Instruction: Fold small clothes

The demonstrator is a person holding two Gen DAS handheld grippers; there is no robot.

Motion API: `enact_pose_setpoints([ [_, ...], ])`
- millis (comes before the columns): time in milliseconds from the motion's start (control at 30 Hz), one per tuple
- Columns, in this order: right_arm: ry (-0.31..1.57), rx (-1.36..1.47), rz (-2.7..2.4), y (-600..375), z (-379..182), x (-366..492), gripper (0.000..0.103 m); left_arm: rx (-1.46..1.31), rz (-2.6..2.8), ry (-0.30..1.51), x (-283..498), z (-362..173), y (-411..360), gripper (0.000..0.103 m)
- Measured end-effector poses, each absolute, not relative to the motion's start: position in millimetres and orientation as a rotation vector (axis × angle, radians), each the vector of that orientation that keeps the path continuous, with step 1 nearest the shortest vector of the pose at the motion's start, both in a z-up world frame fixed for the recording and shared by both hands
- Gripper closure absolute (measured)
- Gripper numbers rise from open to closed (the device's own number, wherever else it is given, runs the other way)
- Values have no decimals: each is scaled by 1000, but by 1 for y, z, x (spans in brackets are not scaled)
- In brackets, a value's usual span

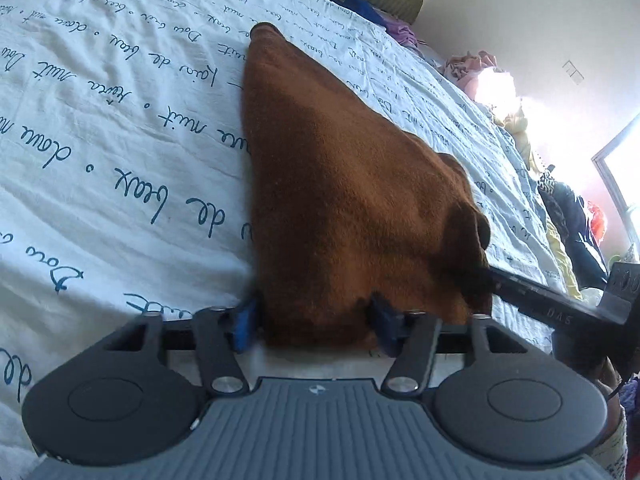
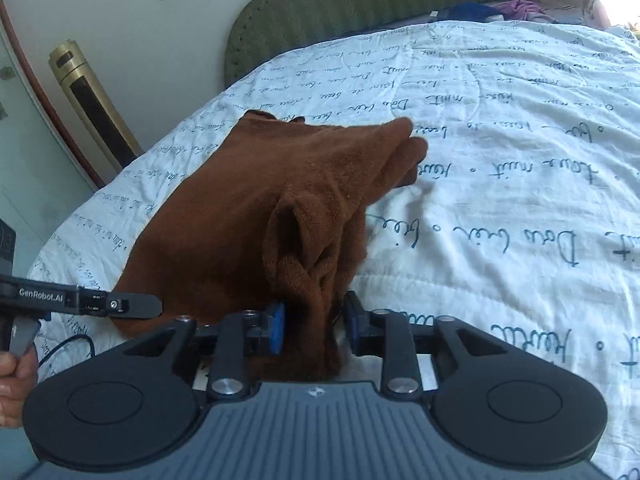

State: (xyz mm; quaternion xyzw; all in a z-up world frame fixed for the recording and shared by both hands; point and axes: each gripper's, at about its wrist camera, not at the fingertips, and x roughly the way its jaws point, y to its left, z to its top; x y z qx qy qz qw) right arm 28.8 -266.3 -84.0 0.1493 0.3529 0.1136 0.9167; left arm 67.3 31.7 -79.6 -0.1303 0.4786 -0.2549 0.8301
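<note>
Garment: brown cloth (image 1: 340, 200), a fleecy nap, lying partly doubled on the bed's quilt (image 1: 100, 140), its near end at the quilt's near edge.
Left tool (image 1: 314, 320): jaws wide, the cloth's near edge between the blue pads (image 1: 245, 326); whether they press on it cannot be told.
Right tool (image 2: 314, 326): jaws narrow around a bunched wad of cloth; contact with the left pad is seen, the right pad stands just apart.
Risk, slip: the thick wad may pull free if the pads do not close fully.
Risk, uneven fold: the bunched corner (image 2: 404, 148) at the far end may drag skewed.
Risk, snag: the soft, creased quilt may be pinched with the cloth.
Quilt: white, printed script, puffy.
Headboard (image 2: 360, 4): green, ribbed, curved.
</note>
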Motion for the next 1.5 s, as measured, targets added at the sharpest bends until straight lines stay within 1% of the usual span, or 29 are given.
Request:
enact_pose_setpoints([
  [33, 690, 287, 221, -269, -74, 26, 49, -266, -528, 1003, 64, -74, 33, 5],
  [67, 655, 273, 212, -271, -66, 25, 46, -255, -506, 973, 60, -68, 34, 1],
  [133, 600, 246, 223, -272, -53, 37, 47, -224, -485, 934, 56, -60, 30, 0],
  [167, 578, 241, 244, -271, -50, 44, 50, -215, -484, 931, 57, -59, 24, 0],
  [200, 562, 239, 273, -269, -49, 51, 55, -215, -475, 935, 57, -61, 19, 0],
  [233, 579, 231, 313, -264, -50, 65, 79, -210, -457, 946, 57, -65, 14, 0],
  [267, 595, 206, 337, -258, -53, 74, 97, -201, -443, 960, 57, -71, 10, 1],
  [367, 667, -9, 211, -239, -74, 108, 97, -156, -421, 930, 51, -84, 2, 1],
  [400, 705, 17, 186, -247, -88, 123, 97, -131, -415, 915, 49, -86, -1, 1],
  [433, 707, 55, 175, -257, -96, 132, 102, -121, -411, 907, 47, -87, -2, 0],
  [533, 716, 156, 197, -273, -90, 137, 101, -115, -410, 917, 45, -82, -2, 0],
  [567, 712, 171, 192, -275, -84, 131, 97, -122, -417, 919, 43, -78, 1, 0],
  [633, 696, 220, 192, -278, -70, 107, 96, -157, -429, 899, 37, -68, 15, 0],
  [700, 697, 278, 259, -279, -60, 74, 89, -177, -398, 873, 30, -59, 35, 0],
  [733, 703, 303, 302, -280, -55, 54, 77, -180, -380, 869, 27, -56, 48, 0],
  [767, 703, 318, 343, -283, -52, 31, 58, -184, -354, 861, 22, -51, 65, 0],
  [800, 704, 320, 380, -289, -47, 2, 47, -181, -315, 851, 14, -46, 85, 0],
  [833, 710, 300, 385, -297, -43, -27, 27, -166, -274, 849, 5, -41, 108, 0],
  [867, 715, 266, 361, -307, -38, -55, 24, -145, -229, 842, -6, -34, 134, 0],
  [1000, 798, 154, 70, -380, -14, -163, 24, 29, 38, 851, -51, -4, 232, 0],
  [1067, 825, 111, -63, -403, 3, -192, 23, 133, 133, 839, -64, 12, 248, 0],
  [1100, 820, 69, -116, -406, 10, -199, 22, 135, 118, 836, -64, 18, 250, 0],
  [1133, 804, 34, -144, -401, 13, -198, 18, 117, 70, 840, -61, 21, 243, 0],
  [1167, 784, 16, -144, -394, 12, -194, 9, 96, 22, 838, -56, 22, 232, 0],
  [1233, 693, 46, -63, -365, -3, -171, 2, 38, -97, 817, -43, 11, 191, 0],
  [1300, 657, 142, 54, -330, -30, -136, 1, 6, -209, 792, -28, -13, 144, 0],
  [1367, 678, 198, 122, -297, -62, -100, 1, -29, -246, 802, -12, -43, 101, 0],
  [1400, 707, 200, 137, -274, -79, -79, 1, -45, -263, 826, -6, -57, 84, 0],
  [1500, 699, 158, 132, -233, -101, -53, 1, -5, -255, 814, -3, -80, 48, 0],
])
